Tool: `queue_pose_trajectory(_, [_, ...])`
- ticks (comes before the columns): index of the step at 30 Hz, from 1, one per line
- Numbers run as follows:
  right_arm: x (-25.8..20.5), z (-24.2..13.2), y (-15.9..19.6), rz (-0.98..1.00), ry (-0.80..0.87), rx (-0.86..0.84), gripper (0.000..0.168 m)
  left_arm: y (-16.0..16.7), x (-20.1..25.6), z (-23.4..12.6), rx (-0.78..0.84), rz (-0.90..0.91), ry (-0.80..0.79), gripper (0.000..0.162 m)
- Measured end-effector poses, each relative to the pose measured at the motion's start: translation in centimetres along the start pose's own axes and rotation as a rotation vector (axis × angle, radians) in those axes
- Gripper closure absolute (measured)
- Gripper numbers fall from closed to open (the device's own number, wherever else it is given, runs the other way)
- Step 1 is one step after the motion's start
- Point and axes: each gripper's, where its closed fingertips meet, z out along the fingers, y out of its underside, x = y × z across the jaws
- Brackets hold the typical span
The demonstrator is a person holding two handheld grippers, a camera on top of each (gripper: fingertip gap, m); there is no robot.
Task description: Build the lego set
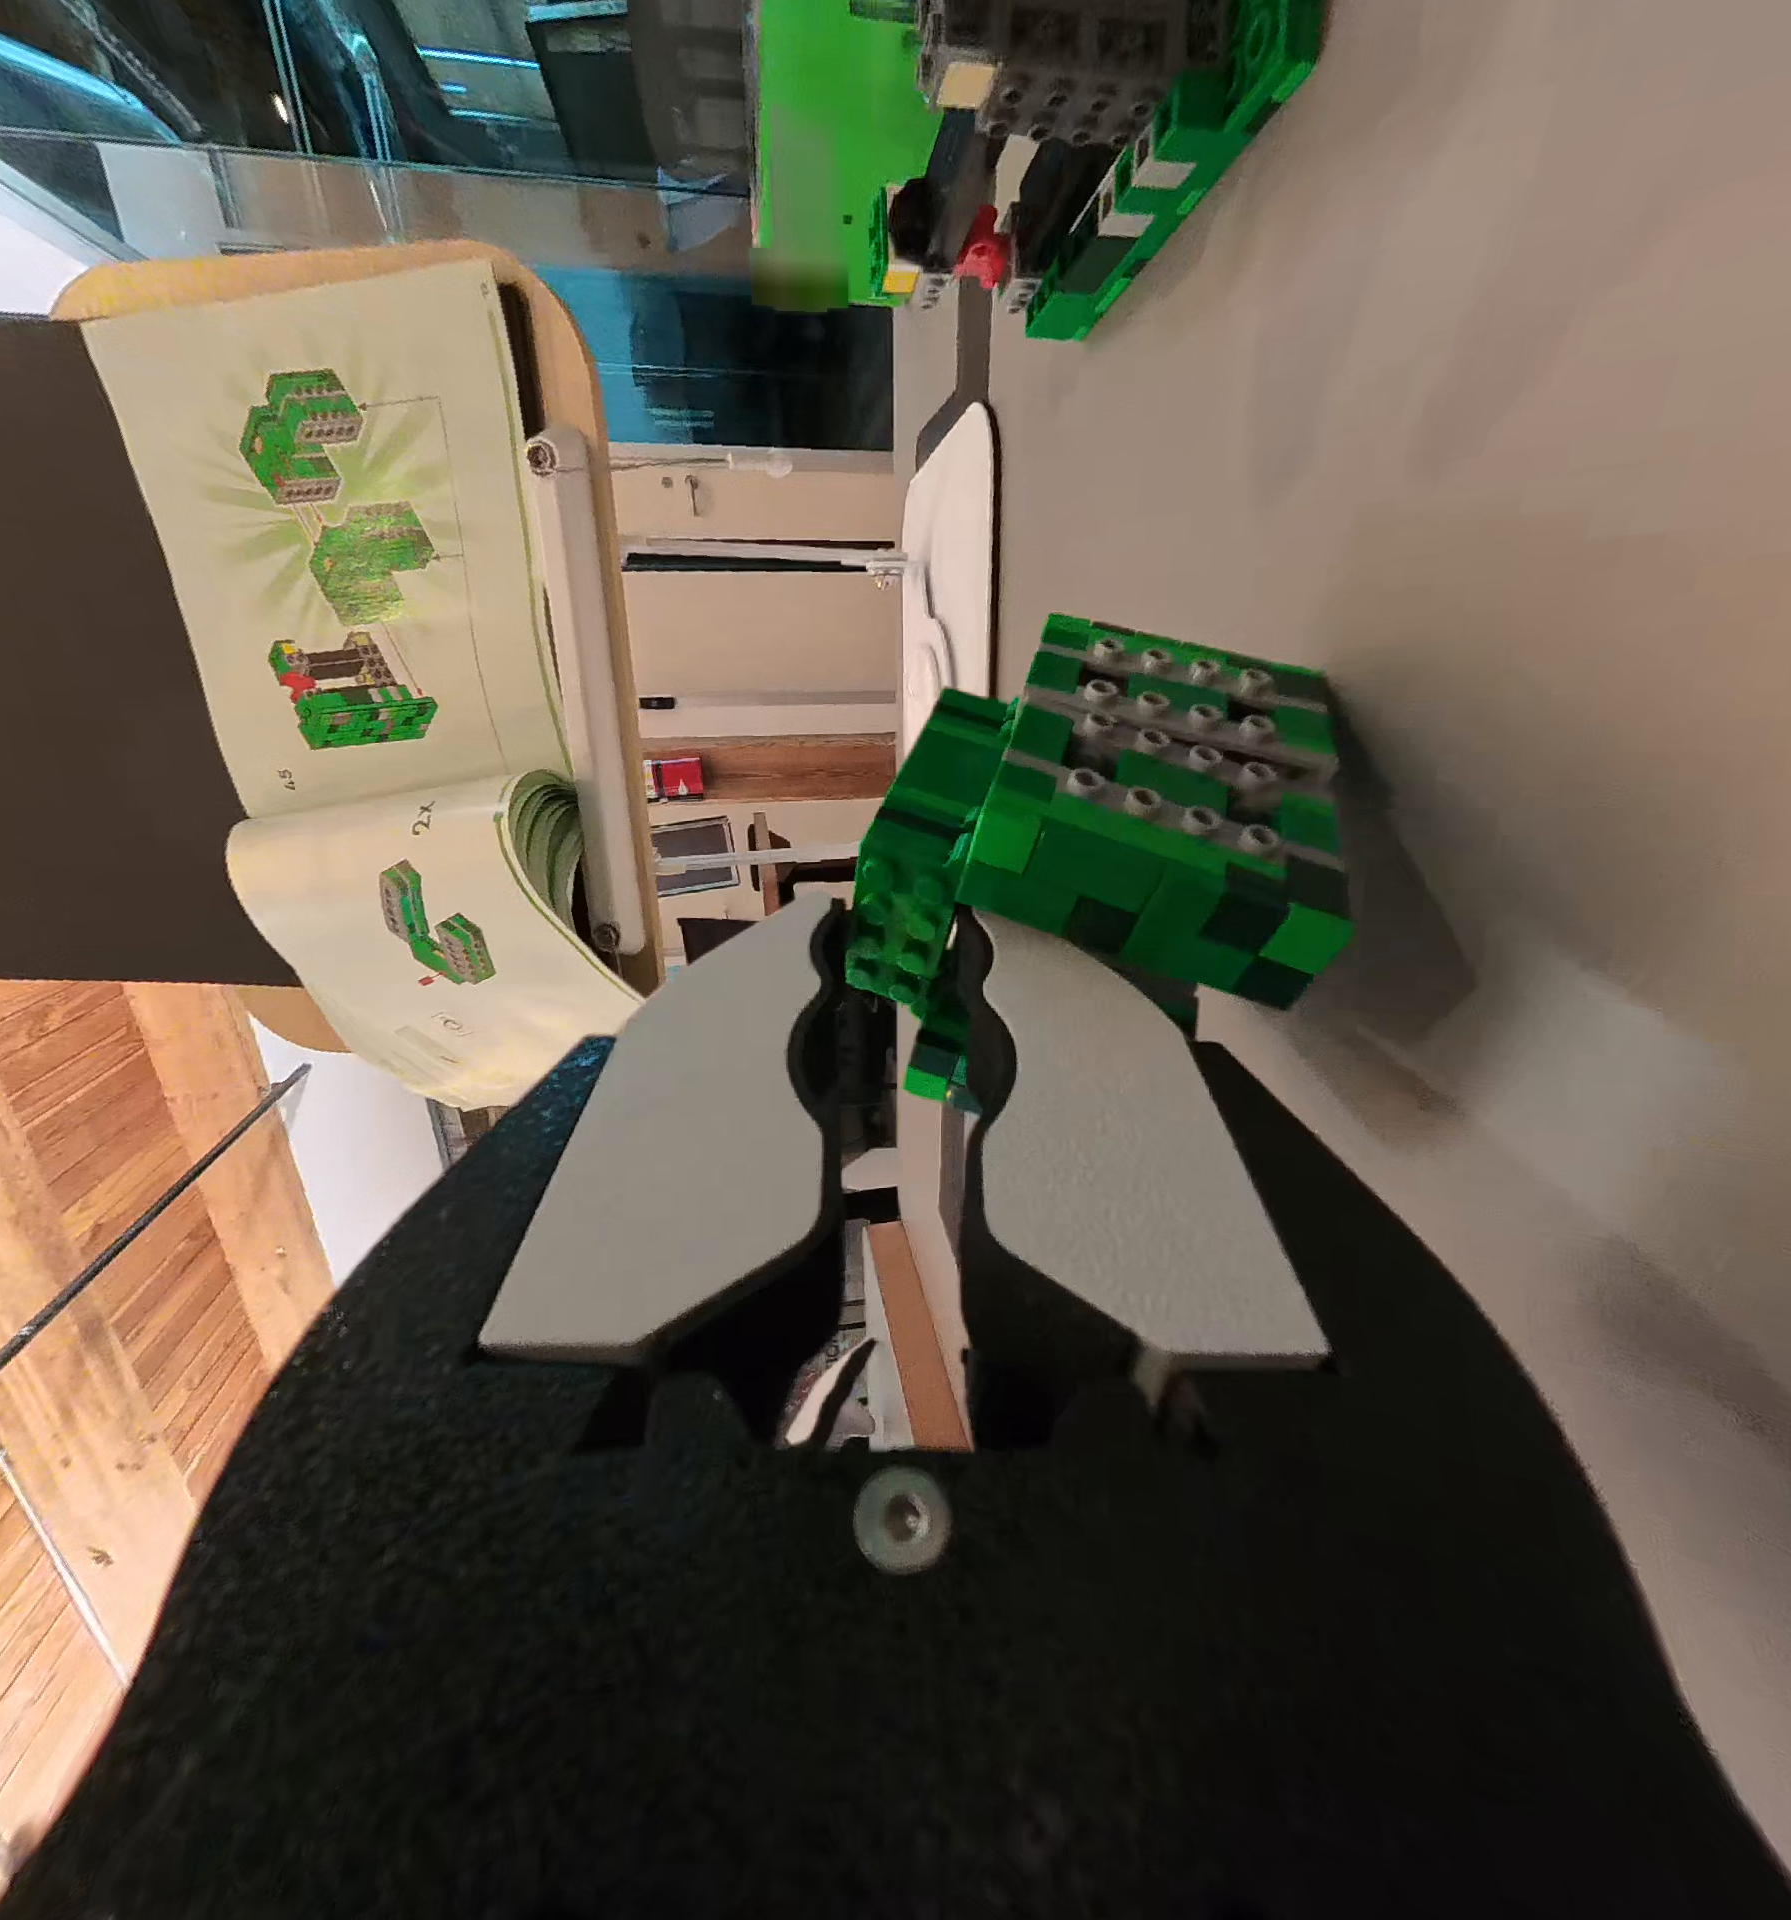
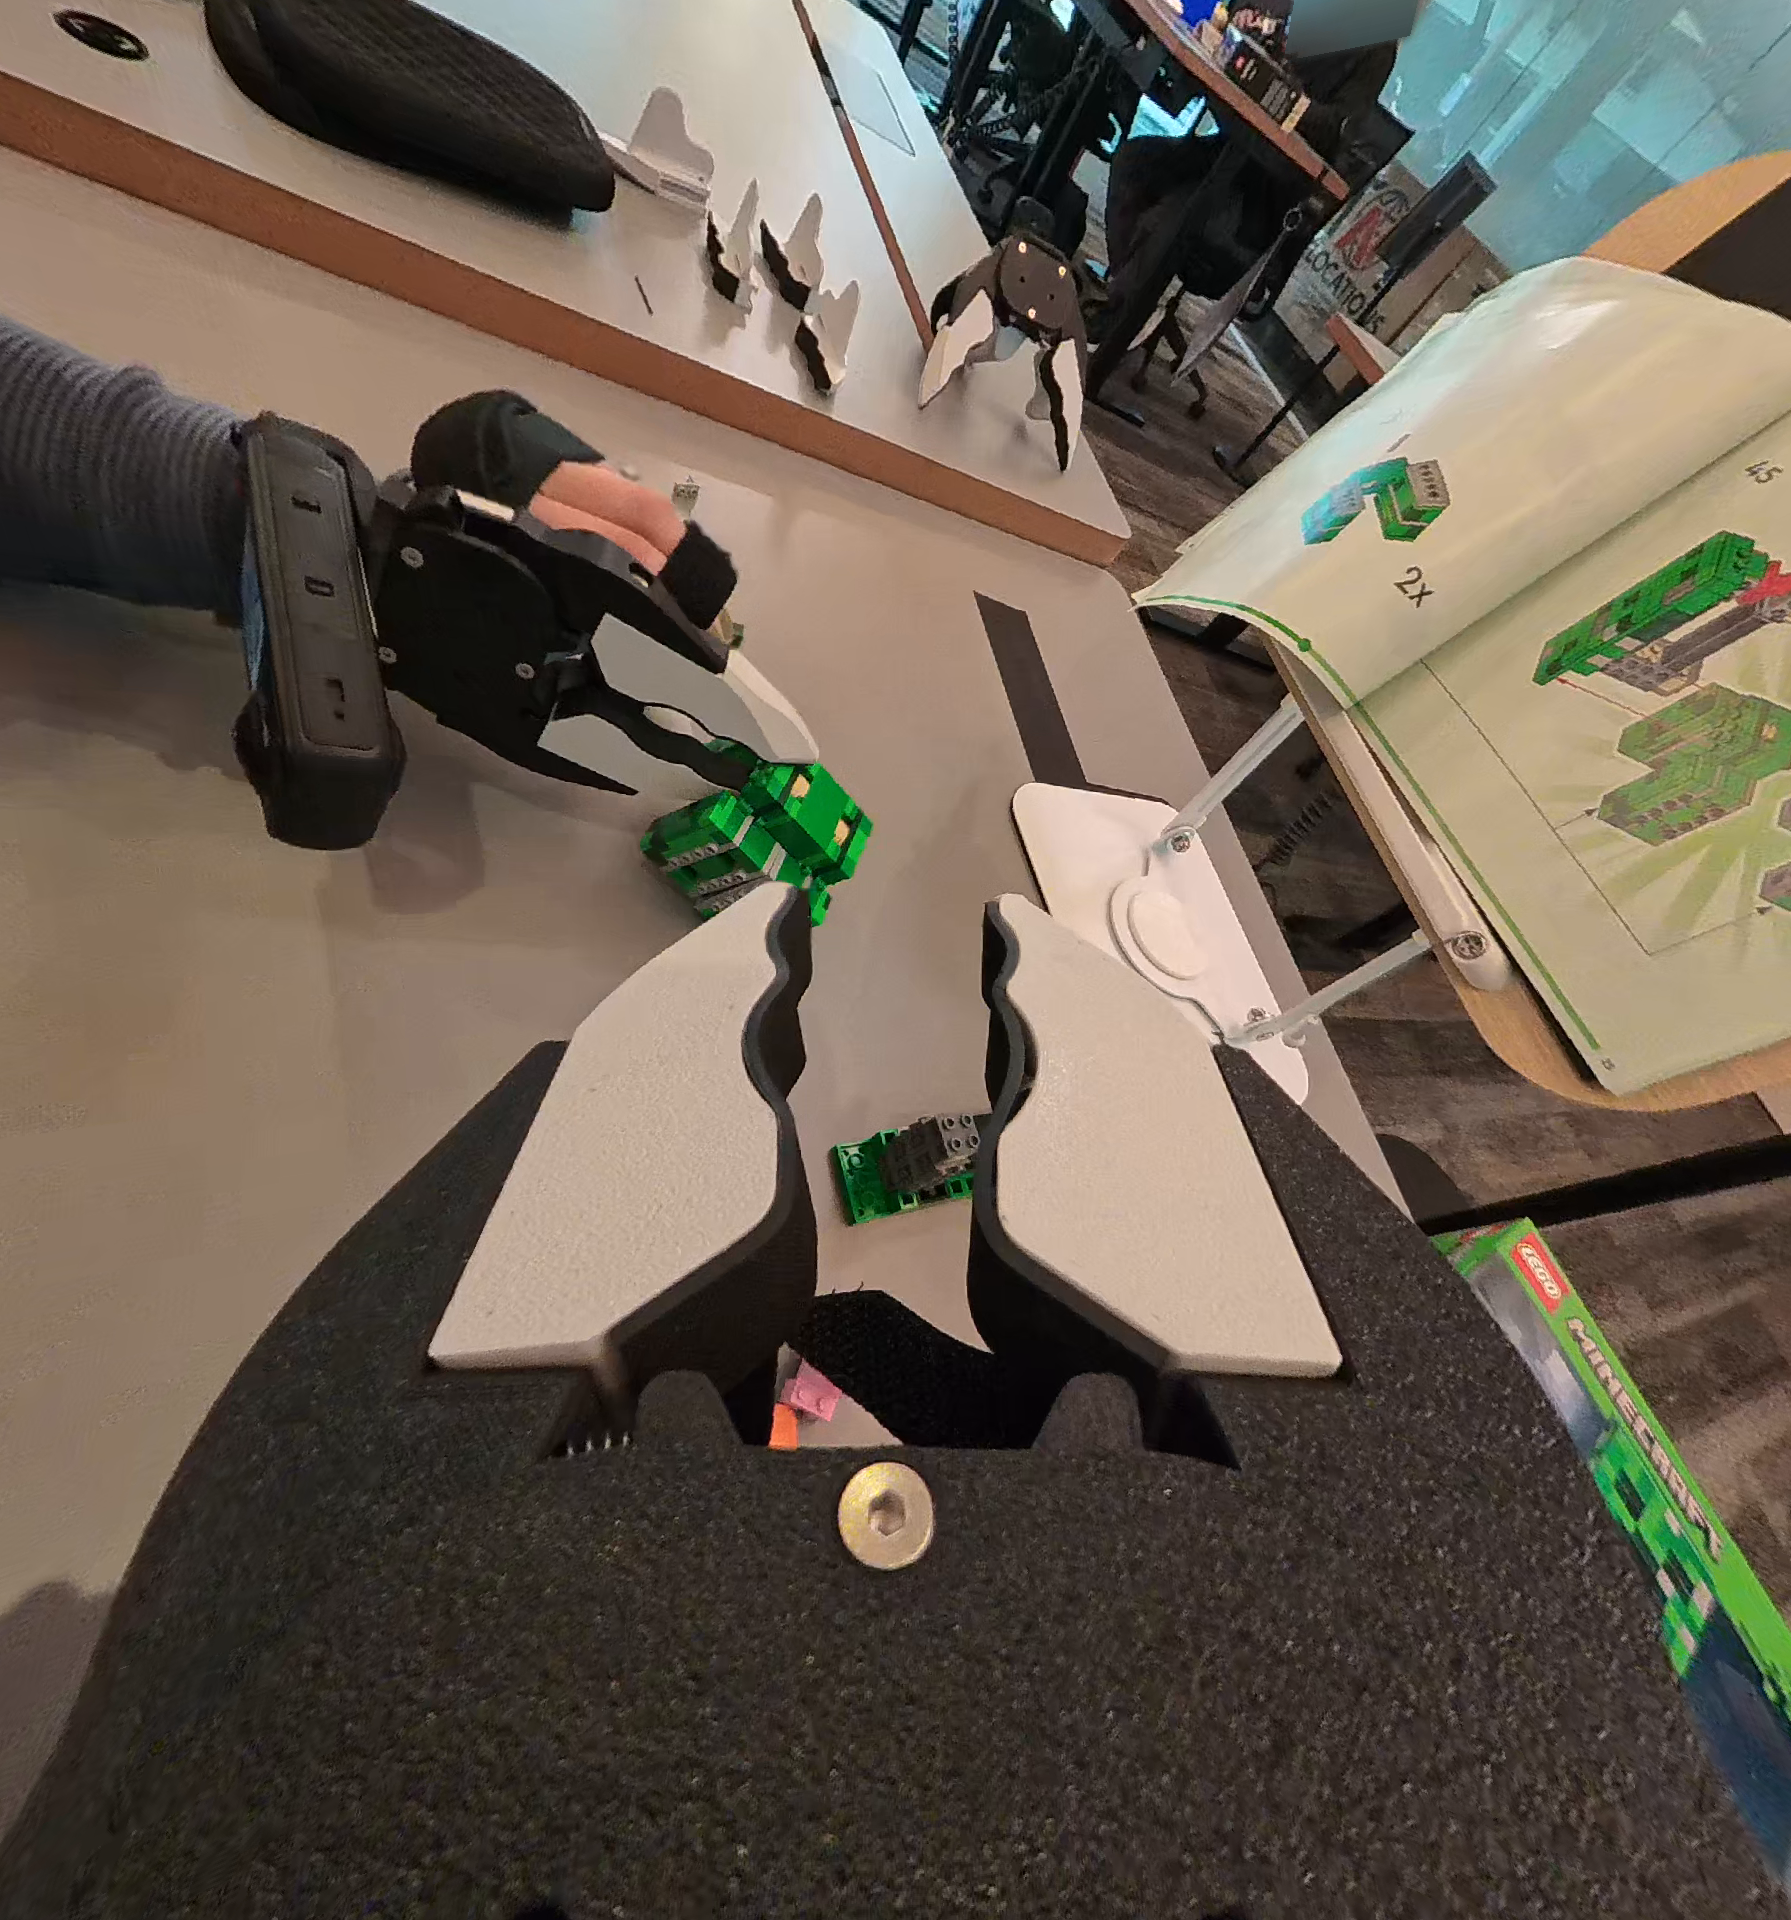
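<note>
My left gripper is shut on a green Lego assembly with grey studded bricks on one face. It holds the assembly by a green side part, against the grey table. In the right wrist view the left gripper, held by a gloved hand, grips the same green assembly at the table's middle. My right gripper is open and empty, raised above the table. Below it lies a second build, a green plate with grey bricks. It also shows in the left wrist view with black, red and yellow parts.
An open instruction booklet rests on a stand with a white base at the table's right edge. A green Lego box lies at the near right. A second table behind holds spare gripper fingers and a black bag. Some 20 cm of space lies between my two pairs of fingers.
</note>
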Motion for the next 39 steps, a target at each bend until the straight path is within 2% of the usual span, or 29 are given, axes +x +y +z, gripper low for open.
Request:
queue_pose_trajectory(1, [0.1,-0.1,0.0,0.003,0.003,0.002,0.137,0.0,0.1,-0.1,-0.001,-0.001,-0.001,0.143])
queue_pose_trajectory(3, [0.3,-0.5,0.0,0.009,0.012,0.008,0.138,-0.1,0.4,-0.4,-0.008,-0.012,0.005,0.141])
queue_pose_trajectory(8, [0.6,-1.4,-0.4,0.015,0.030,0.052,0.139,0.1,0.5,-1.1,-0.022,-0.001,-0.014,0.124])
queue_pose_trajectory(12, [0.8,-2.1,-0.5,0.016,0.047,0.063,0.139,0.5,1.2,-1.8,-0.031,-0.010,0.044,0.113])
queue_pose_trajectory(21, [0.9,-3.2,-0.9,0.000,0.080,0.065,0.140,1.5,-0.2,-4.7,-0.011,-0.198,0.192,0.101])
queue_pose_trajectory(23, [1.1,-3.5,-1.0,-0.002,0.091,0.070,0.140,2.1,0.0,-5.6,-0.011,-0.315,0.245,0.097])
queue_pose_trajectory(26, [1.1,-4.1,-1.4,-0.004,0.103,0.092,0.140,1.9,0.9,-6.5,0.022,-0.632,0.327,0.087])
queue_pose_trajectory(29, [1.0,-4.5,-1.8,-0.009,0.103,0.109,0.140,2.0,1.0,-6.1,-0.020,-0.870,0.242,0.065])
queue_pose_trajectory(32, [0.8,-4.5,-2.0,-0.017,0.098,0.113,0.140,1.3,2.3,-5.4,-0.078,-1.023,0.232,0.048])
queue_pose_trajectory(36, [0.6,-4.3,-2.1,-0.023,0.089,0.116,0.140,0.6,4.2,-3.9,-0.149,-1.178,0.311,0.041])
queue_pose_trajectory(39, [0.5,-4.3,-2.1,-0.017,0.077,0.124,0.140,0.8,5.3,-3.0,-0.200,-1.249,0.356,0.042])
